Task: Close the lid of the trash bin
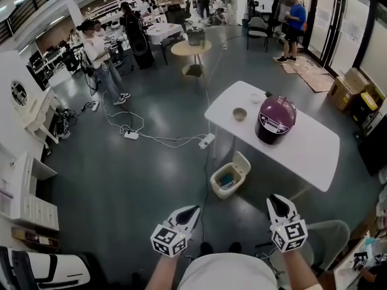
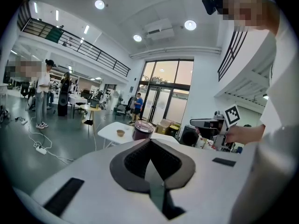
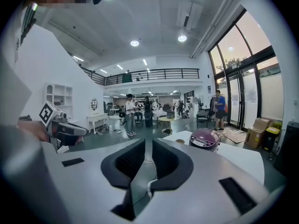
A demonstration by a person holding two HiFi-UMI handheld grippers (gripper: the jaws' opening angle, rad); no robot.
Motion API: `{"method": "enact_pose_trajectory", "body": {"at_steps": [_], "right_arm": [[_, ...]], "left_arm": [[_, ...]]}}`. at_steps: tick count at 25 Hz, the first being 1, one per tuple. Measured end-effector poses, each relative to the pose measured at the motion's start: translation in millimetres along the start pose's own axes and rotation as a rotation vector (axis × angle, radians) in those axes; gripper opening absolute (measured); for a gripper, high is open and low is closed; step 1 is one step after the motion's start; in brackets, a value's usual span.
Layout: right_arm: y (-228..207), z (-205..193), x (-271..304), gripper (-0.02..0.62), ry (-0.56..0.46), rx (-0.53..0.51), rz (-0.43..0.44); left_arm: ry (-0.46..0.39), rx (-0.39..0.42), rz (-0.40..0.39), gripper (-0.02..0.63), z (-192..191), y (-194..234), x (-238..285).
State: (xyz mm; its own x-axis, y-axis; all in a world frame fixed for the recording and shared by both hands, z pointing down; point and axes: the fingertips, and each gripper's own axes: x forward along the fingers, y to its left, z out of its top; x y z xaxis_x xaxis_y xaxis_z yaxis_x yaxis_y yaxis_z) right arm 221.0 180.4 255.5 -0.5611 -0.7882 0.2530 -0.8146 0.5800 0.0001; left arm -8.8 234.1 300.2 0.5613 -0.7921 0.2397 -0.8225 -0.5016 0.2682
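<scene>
Cream trash bin, lid up, stands ahead of and well apart from my left gripper, pinched together on nothing, and my right gripper, narrowly parted and empty.

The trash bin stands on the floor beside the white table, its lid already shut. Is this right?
Only the lid is wrong: in the head view it stands raised, open. The trash bin is on the floor beside the white table.
</scene>
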Motion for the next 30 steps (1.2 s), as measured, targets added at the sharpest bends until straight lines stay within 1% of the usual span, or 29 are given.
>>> {"method": "enact_pose_trajectory", "body": {"at_steps": [2, 5, 7, 10, 23, 30], "right_arm": [[4, 0, 1, 0.049, -0.001, -0.002, 0.000], [13, -2, 3, 0.078, 0.004, -0.007, -0.006], [19, -3, 3, 0.078, 0.009, -0.009, -0.010], [29, -6, 4, 0.101, 0.015, -0.003, -0.015], [66, -16, 11, 0.101, 0.034, 0.000, -0.029], [55, -21, 18, 0.101, 0.050, 0.006, -0.035]], "left_arm": [[0.002, -0.002, -0.003, 0.014, -2, 3, -3], [0.008, -0.005, -0.008, 0.014, -8, 9, -9], [0.011, -0.008, -0.009, 0.014, -11, 13, -16], [0.015, -0.012, -0.012, 0.014, -15, 20, -24], [0.037, -0.011, -0.053, 0.014, -30, 38, -46], [0.050, -0.026, -0.048, 0.014, -34, 45, -36]]}}
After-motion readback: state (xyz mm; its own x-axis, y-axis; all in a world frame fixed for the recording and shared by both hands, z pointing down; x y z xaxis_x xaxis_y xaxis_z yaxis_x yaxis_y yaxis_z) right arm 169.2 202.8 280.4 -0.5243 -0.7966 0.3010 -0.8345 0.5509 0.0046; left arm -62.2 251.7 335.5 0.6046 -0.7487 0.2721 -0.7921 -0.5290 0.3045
